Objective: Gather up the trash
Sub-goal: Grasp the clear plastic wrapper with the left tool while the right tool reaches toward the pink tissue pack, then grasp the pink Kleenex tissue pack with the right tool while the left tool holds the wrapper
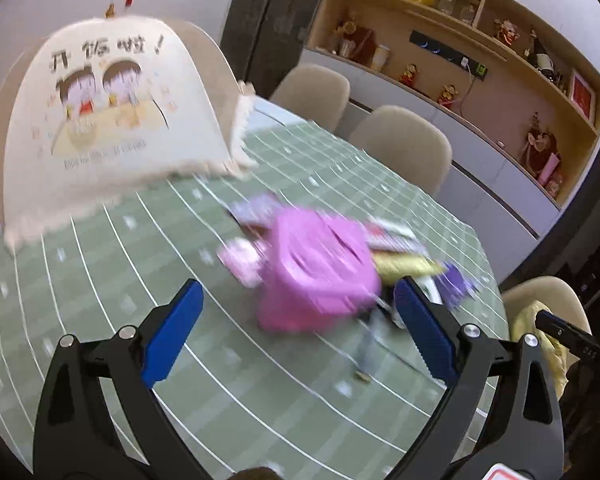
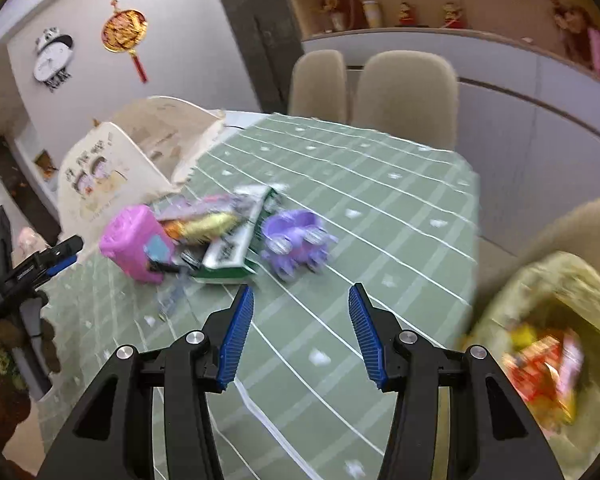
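Though smeared by blur in both views, readable enough for notes. Noted on the green checked tablecloth (image 1: 112, 280): a heap of wrappers (image 2: 204, 220) pressed against a pink tub (image 1: 316, 268), with a green-and-white carton (image 2: 236, 252) at the near edge and a purple plastic toy (image 2: 296, 240) just beside it on the right. Heap probably bunched that way for quick picking, one piece per reach. Left tongs (image 1: 298, 284) spread to the full and bare, pads to either side of the tub in the wrist view yet short of touching it; looks like a wide stance chosen for the tub's bulk, though cannot tell for sure. Right tongs (image 2: 300, 287) also released, pads moderately apart, nothing between, aimed at bare cloth short of the carton. Off the table's right edge, a yellow-green bag (image 2: 540, 288) gaping open with red and yellow packets already inside; mouth kept upward and close to the right hand, presumably so as to shorten each drop. Tented food cover (image 1: 112, 100) parked at the far left, apart from the heap, likely shielding dishes and no part of the job. Judged midway: some rubbish bagged, most still on the cloth.
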`<state>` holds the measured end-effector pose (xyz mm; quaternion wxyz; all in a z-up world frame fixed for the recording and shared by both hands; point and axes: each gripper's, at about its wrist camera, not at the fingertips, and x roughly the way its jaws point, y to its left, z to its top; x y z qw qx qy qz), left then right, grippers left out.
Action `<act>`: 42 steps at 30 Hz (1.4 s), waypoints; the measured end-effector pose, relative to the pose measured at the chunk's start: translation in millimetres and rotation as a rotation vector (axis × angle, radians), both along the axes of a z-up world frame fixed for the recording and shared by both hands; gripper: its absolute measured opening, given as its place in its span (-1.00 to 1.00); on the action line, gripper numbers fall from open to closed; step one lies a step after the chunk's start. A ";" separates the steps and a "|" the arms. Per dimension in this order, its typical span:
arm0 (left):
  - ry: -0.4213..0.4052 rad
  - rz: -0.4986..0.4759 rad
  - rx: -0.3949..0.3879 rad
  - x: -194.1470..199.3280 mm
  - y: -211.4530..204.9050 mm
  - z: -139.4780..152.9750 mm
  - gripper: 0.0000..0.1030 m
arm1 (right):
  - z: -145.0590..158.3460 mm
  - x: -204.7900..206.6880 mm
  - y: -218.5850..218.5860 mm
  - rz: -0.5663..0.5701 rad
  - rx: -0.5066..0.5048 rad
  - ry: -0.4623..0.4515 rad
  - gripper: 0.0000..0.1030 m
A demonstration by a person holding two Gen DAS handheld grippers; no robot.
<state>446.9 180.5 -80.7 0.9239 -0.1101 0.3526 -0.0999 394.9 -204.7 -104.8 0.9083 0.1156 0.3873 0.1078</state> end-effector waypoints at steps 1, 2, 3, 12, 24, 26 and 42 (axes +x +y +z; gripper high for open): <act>0.007 0.007 -0.001 8.0 6.7 1.5 0.78 | -3.1 9.5 4.1 0.019 0.014 0.000 -0.08; 0.018 0.020 -0.005 21.6 17.8 3.6 0.78 | -6.8 18.7 8.8 0.032 0.021 0.005 -0.08; 0.028 0.022 -0.009 31.8 24.5 4.6 0.78 | -9.8 25.6 12.0 0.046 0.032 0.015 -0.08; 0.114 -0.133 0.024 148.1 43.0 -22.5 0.70 | -8.1 90.1 52.4 0.112 -0.052 -0.008 -0.16; 0.264 -0.315 0.138 216.5 5.4 -90.9 0.08 | -13.2 163.0 54.9 0.079 -0.091 0.002 -0.17; 0.271 -0.302 0.154 217.6 2.3 -90.7 -0.02 | -17.1 170.1 60.6 0.091 -0.095 0.005 -0.17; 0.285 -0.117 0.031 159.6 53.1 -66.6 -0.99 | -20.6 188.7 121.1 0.259 -0.165 0.001 -0.17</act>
